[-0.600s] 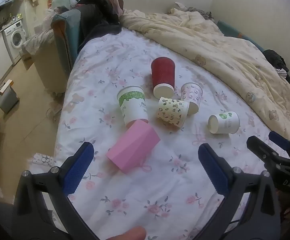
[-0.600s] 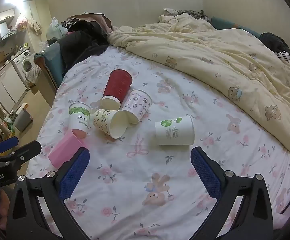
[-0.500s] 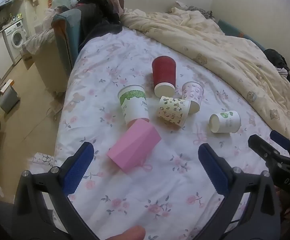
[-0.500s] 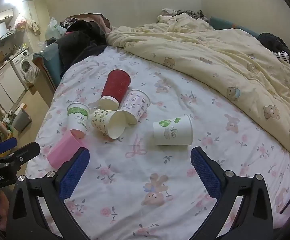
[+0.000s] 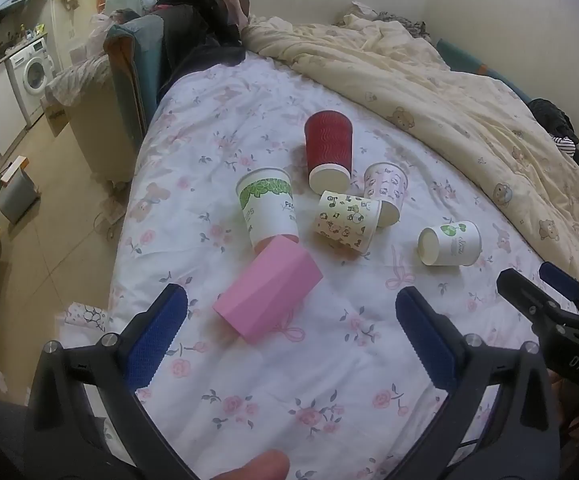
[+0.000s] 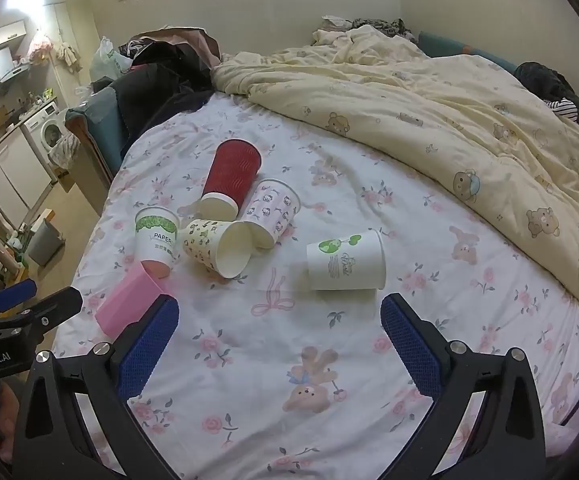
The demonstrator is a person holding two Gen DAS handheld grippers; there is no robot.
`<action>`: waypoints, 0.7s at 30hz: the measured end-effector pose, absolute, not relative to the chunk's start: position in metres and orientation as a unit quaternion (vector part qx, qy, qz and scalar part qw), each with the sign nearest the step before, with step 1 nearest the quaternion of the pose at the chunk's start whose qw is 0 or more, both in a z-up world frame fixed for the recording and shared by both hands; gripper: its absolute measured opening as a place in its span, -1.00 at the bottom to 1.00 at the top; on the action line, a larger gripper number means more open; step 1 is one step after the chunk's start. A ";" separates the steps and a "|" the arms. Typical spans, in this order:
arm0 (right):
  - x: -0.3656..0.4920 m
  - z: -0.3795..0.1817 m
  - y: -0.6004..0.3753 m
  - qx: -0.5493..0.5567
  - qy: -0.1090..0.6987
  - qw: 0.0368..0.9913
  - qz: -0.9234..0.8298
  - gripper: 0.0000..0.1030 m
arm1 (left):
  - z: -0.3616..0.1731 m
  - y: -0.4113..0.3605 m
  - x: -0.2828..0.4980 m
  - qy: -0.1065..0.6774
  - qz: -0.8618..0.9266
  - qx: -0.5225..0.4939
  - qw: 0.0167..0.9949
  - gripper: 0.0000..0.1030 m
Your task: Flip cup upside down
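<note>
1. Left gripper (image 5: 287,322) and right gripper (image 6: 279,340): fingers wide apart, empty, short of the cups.
2. Pink cup (image 5: 267,294) nearest; others lie just beyond it on the bed (image 5: 329,380).
3. Seemingly none flipped yet.

Floral-sheeted bed (image 5: 257,384) with six tipped cups (image 5: 450,243), cream duvet (image 5: 429,92)

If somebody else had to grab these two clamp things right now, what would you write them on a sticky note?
Left gripper: open, empty, above the bed sheet.
Right gripper: open, empty.
Six cups lie on their sides: pink faceted cup, green-leaf paper cup, red ribbed cup, spotted cup, pink-print cup, white sprout-logo cup.
Done: none flipped.
Left: grasp one, stand it mouth down.
</note>
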State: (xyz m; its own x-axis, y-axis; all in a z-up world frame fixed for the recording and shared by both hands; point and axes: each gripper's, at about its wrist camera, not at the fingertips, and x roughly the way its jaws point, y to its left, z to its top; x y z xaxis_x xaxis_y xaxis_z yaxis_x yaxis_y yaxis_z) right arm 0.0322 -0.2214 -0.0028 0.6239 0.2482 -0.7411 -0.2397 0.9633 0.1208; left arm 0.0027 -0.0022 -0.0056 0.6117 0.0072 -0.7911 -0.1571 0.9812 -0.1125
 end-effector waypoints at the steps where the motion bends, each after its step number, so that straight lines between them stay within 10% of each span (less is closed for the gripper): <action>1: 0.032 -0.003 -0.221 0.005 0.412 0.901 0.135 1.00 | -0.006 -0.002 0.003 0.438 0.046 -0.086 0.894 1.00; 21: 0.032 -0.006 -0.220 0.008 0.416 0.899 0.137 1.00 | -0.005 0.001 -0.001 0.439 0.044 -0.088 0.893 1.00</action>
State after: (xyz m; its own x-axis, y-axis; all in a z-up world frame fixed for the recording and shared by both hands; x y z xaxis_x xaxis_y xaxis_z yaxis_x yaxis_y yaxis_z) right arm 0.0317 -0.2196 -0.0056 0.6165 0.2535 -0.7454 -0.2404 0.9622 0.1284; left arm -0.0014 0.0005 -0.0053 0.6104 0.0010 -0.7921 -0.1549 0.9808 -0.1181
